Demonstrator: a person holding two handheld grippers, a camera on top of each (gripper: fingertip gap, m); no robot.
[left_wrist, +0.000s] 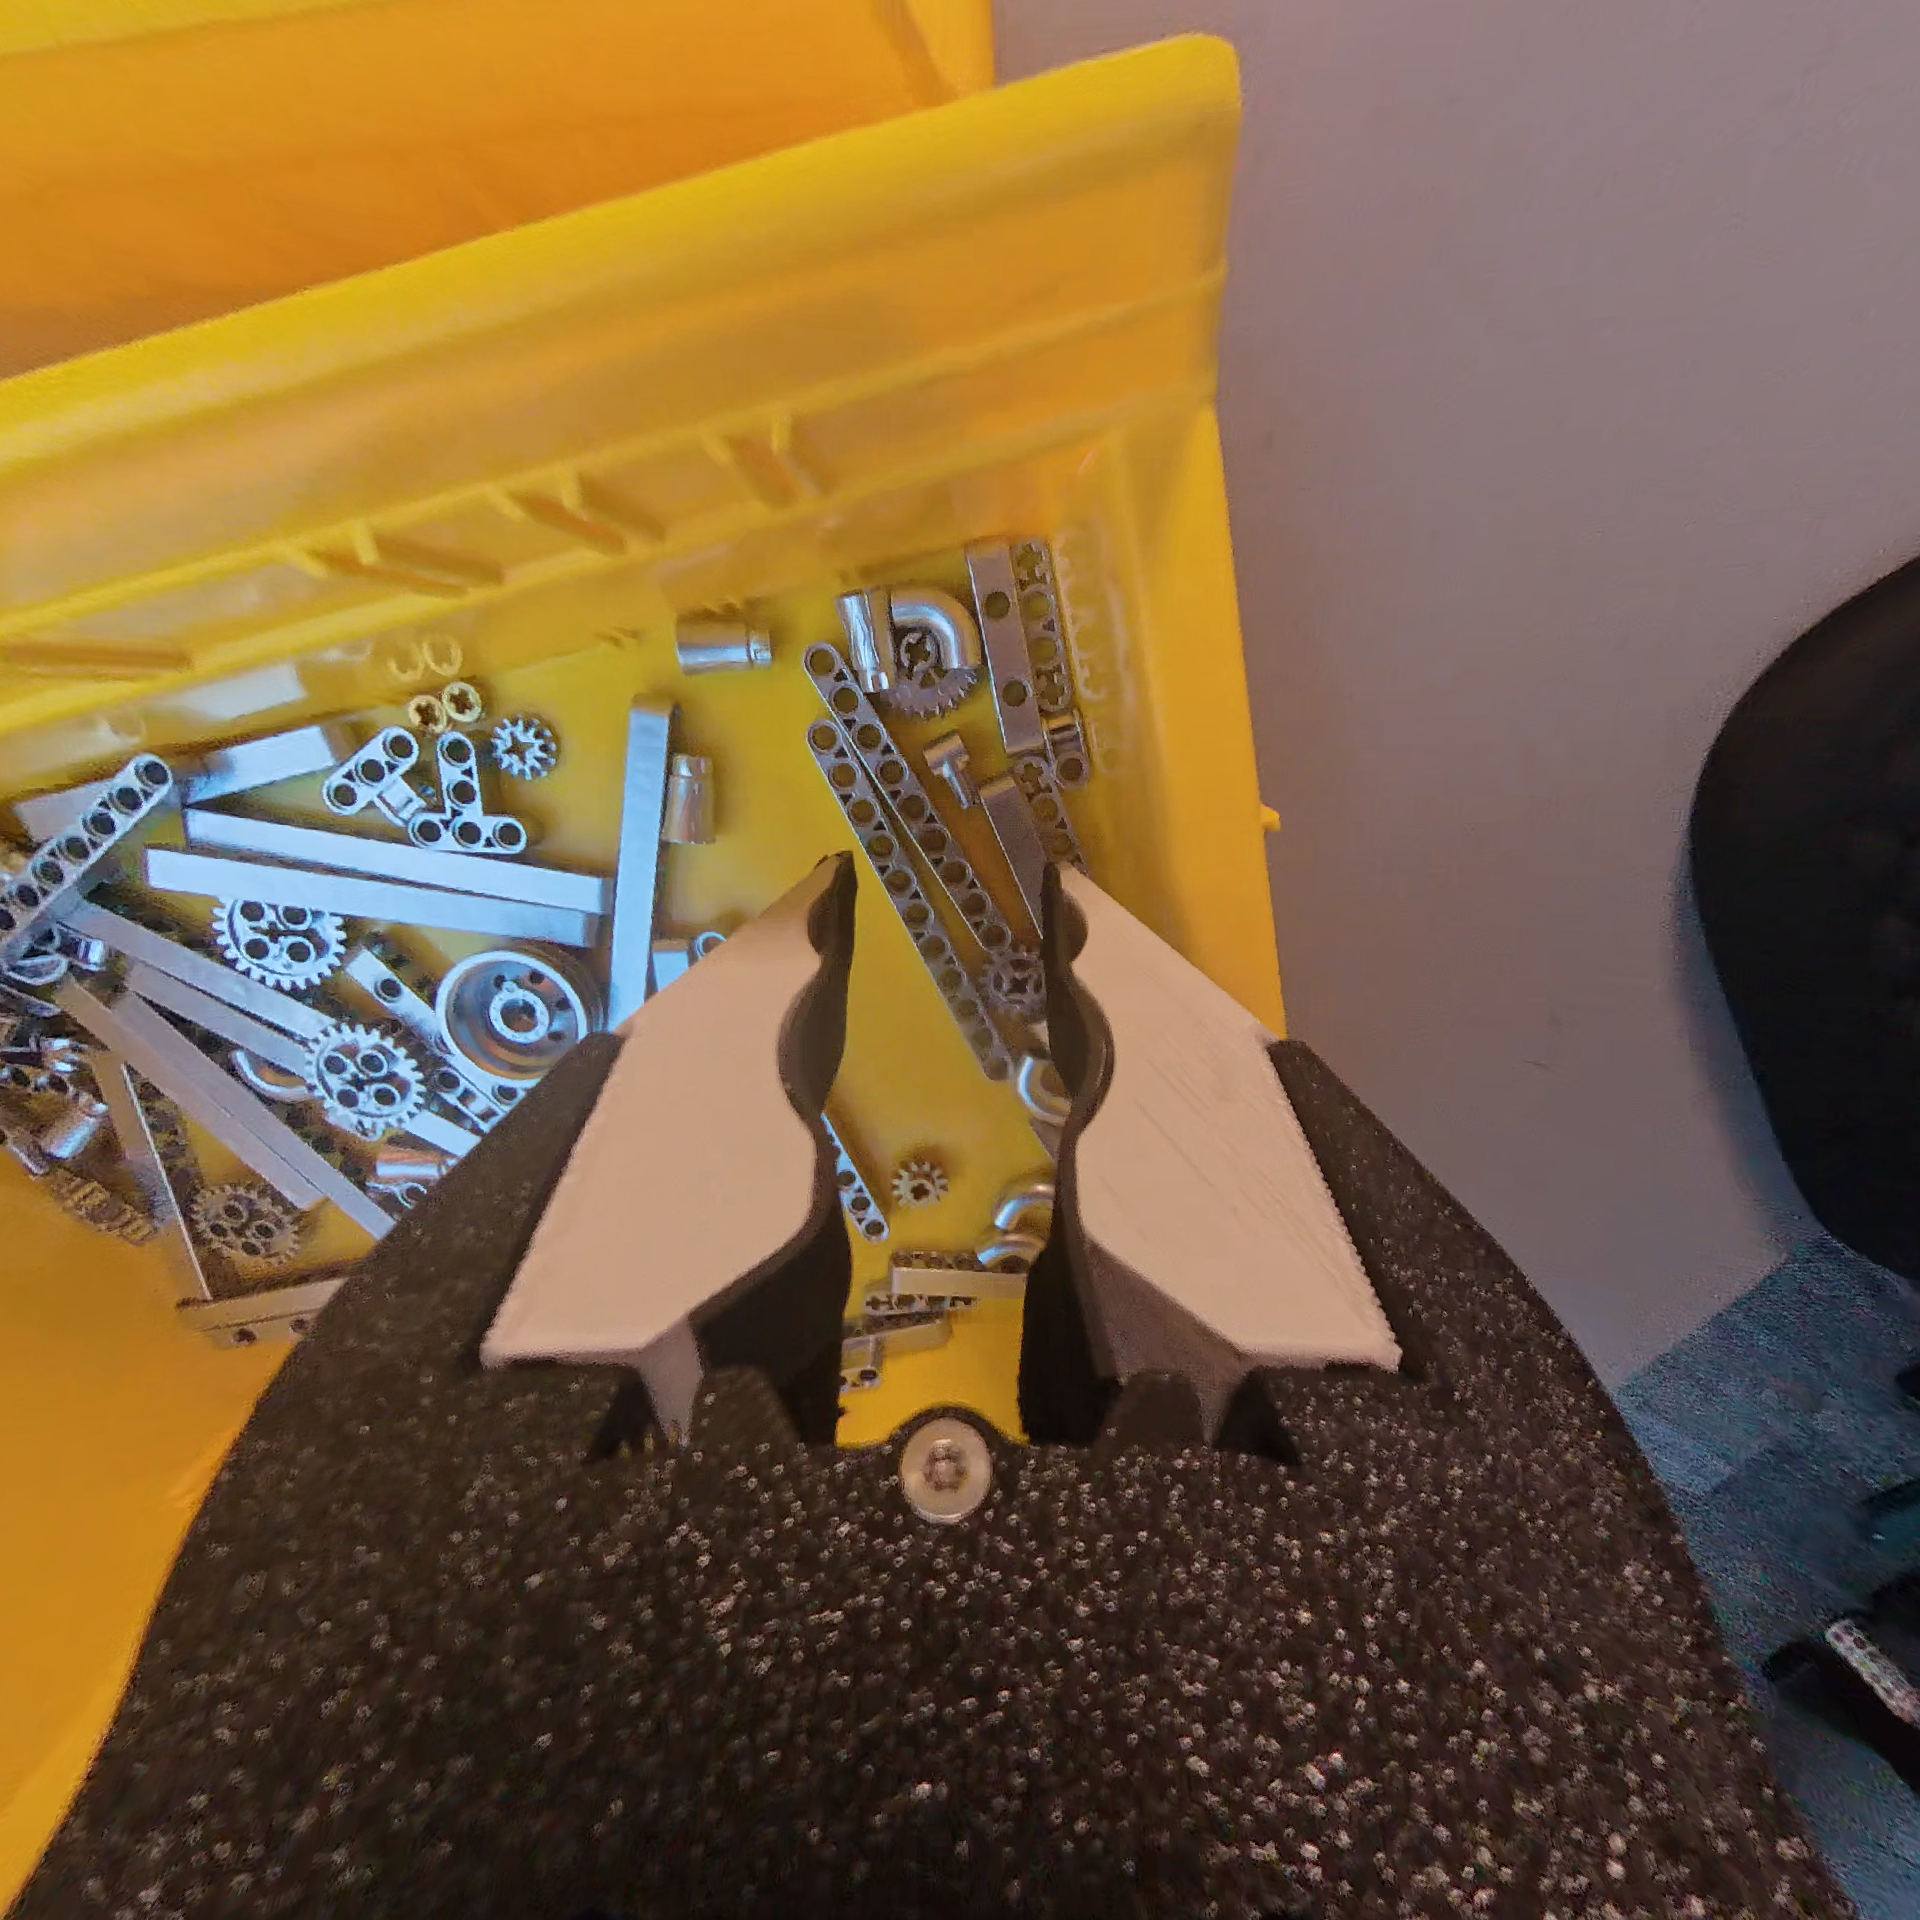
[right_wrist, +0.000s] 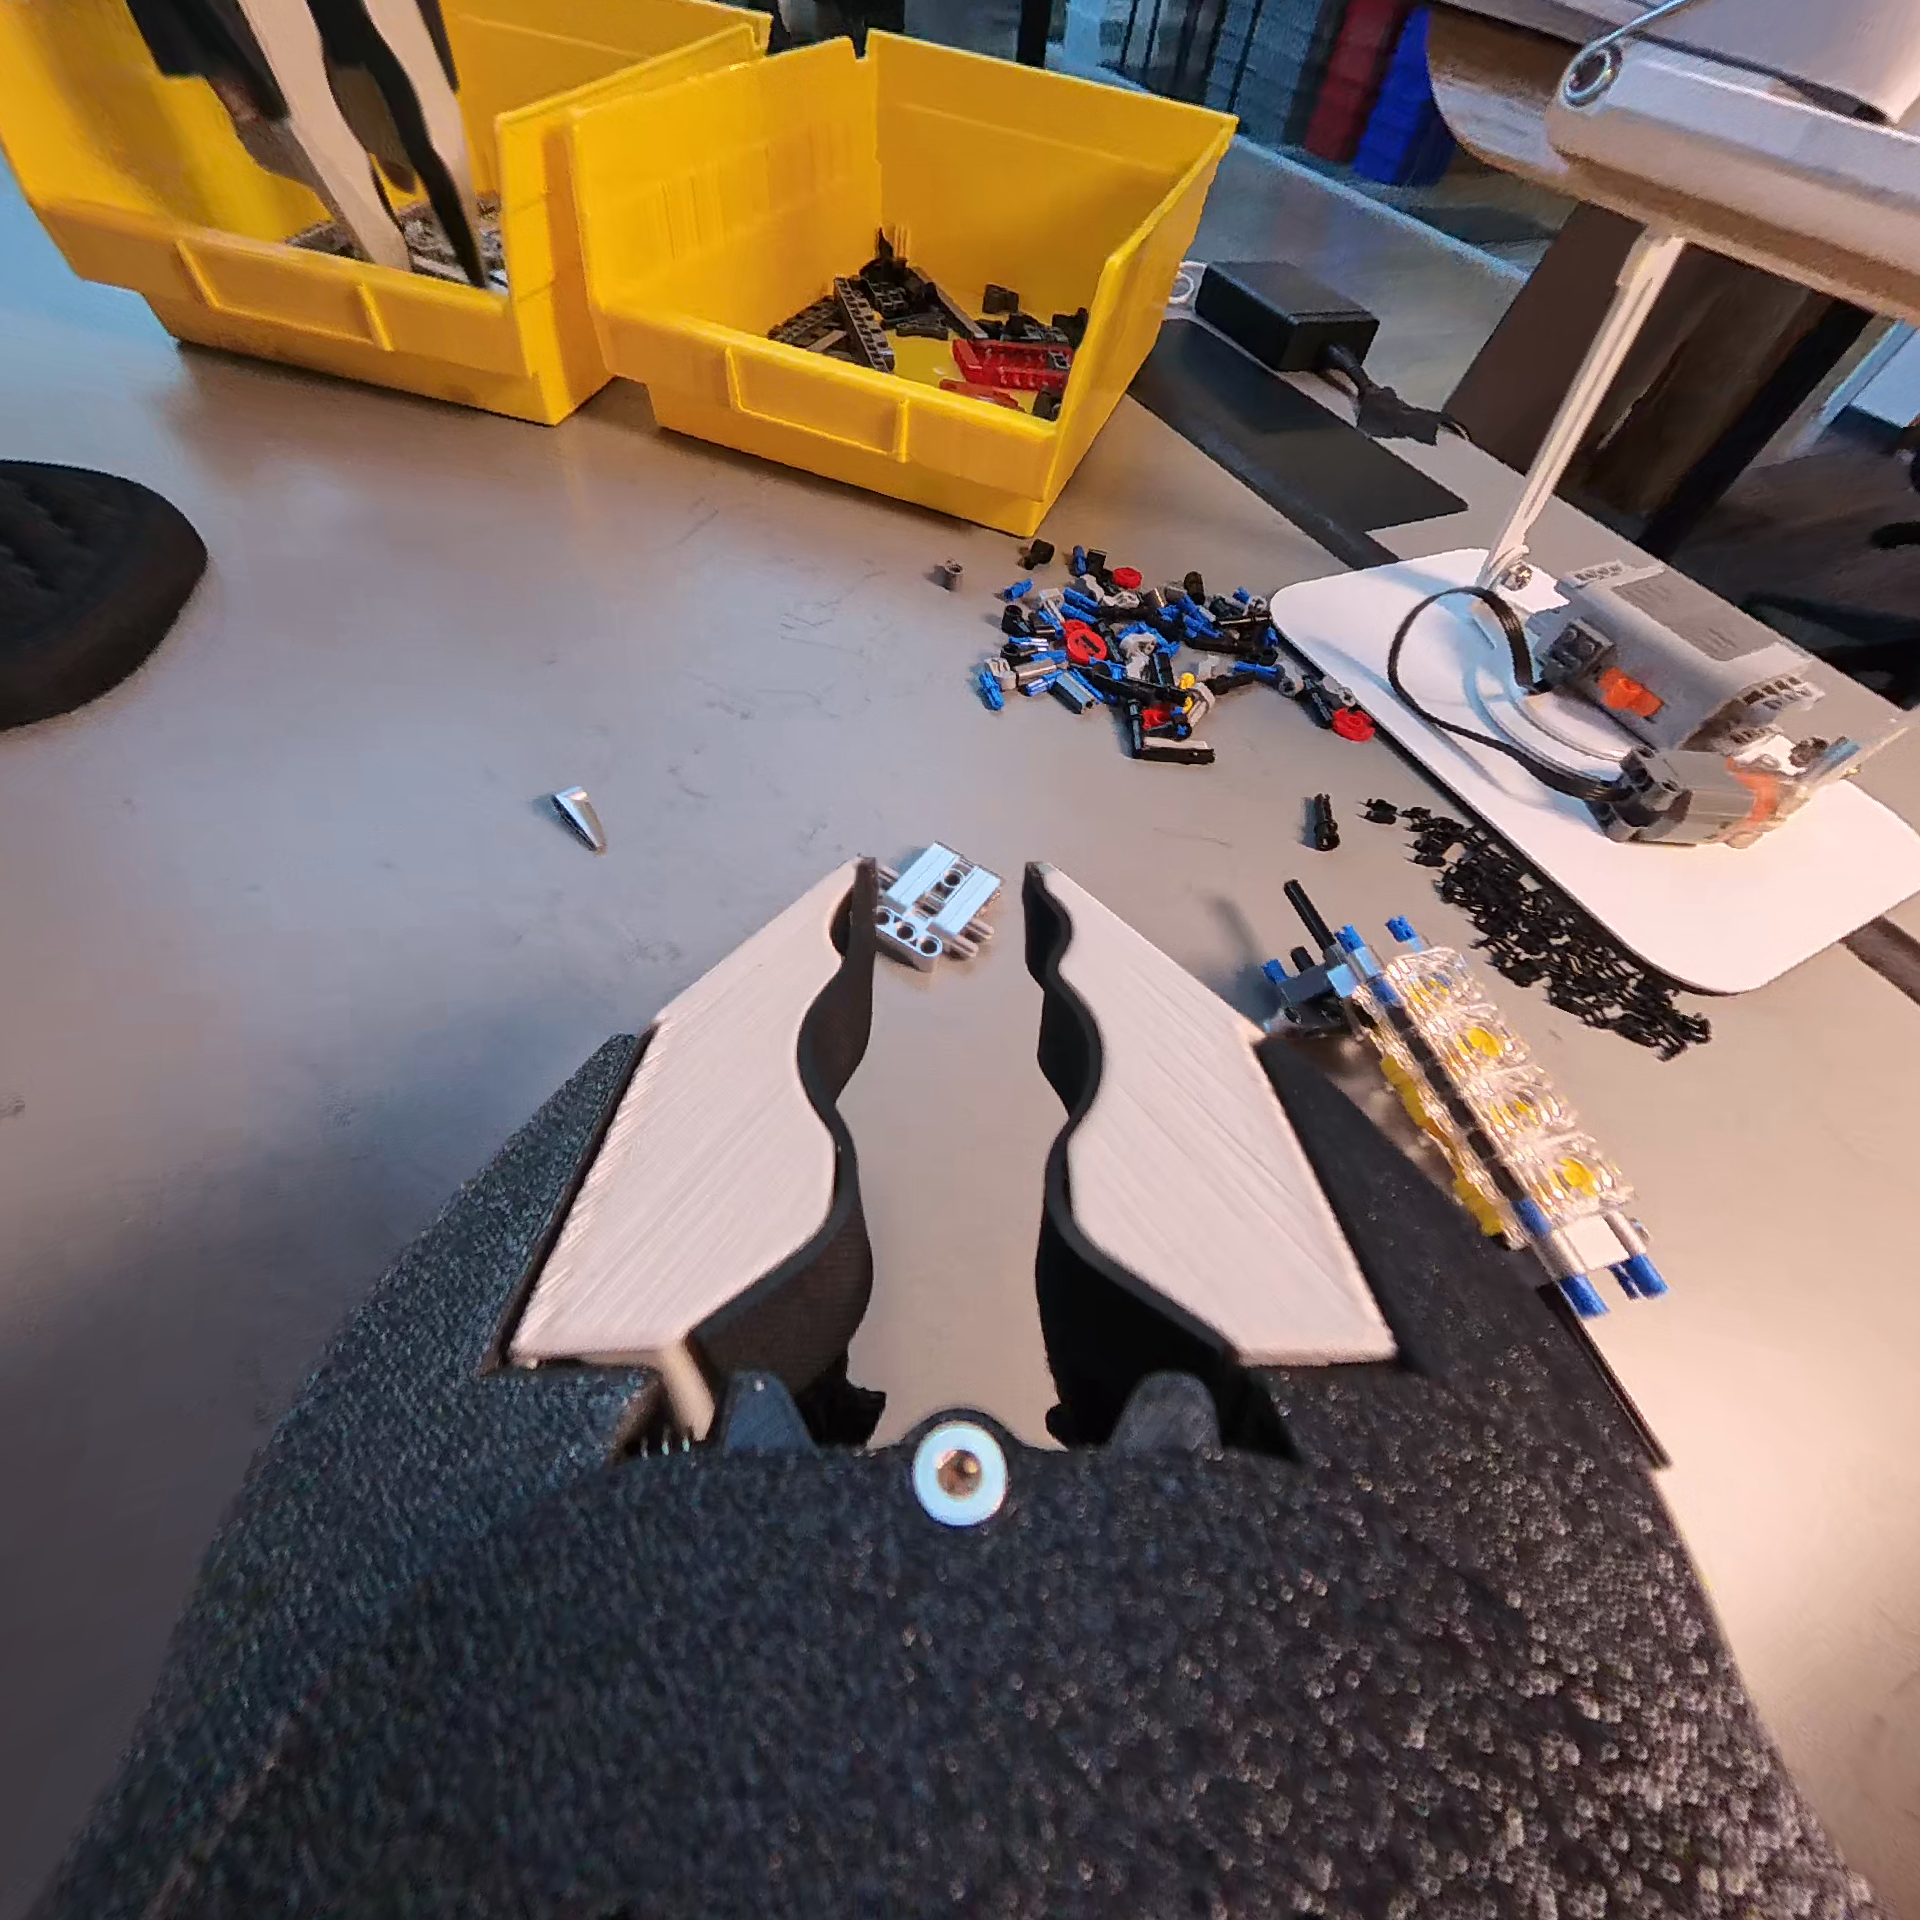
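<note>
The left claw (left_wrist: 948, 883) hangs inside a yellow bin (left_wrist: 623, 343) with its fingers spread and nothing between them, the tips just above a litter of grey building parts — long holed beams (left_wrist: 914, 862), gears (left_wrist: 278, 940) and a small wheel hub (left_wrist: 516, 1013). From the right wrist view this same claw (right_wrist: 416, 239) shows at far left, dipped into the left-hand yellow bin (right_wrist: 281, 291).

The right claw (right_wrist: 943, 883) is low over the grey bench (right_wrist: 416, 644), also spread and empty. A small grey block assembly (right_wrist: 940, 899) lies on the bench between its fingertips, close against the left finger (right_wrist: 727, 1091). Just right of the claw lies a clear-and-yellow assembly with blue pins (right_wrist: 1475, 1122). Farther off sit a heap of small blue, black and red pieces (right_wrist: 1132, 655), a second yellow bin (right_wrist: 894, 416) holding black and red parts, and a white lamp base (right_wrist: 1704, 904) carrying a grey motor unit (right_wrist: 1662, 665). A small grey wedge piece (right_wrist: 580, 816) lies alone to the left.
</note>
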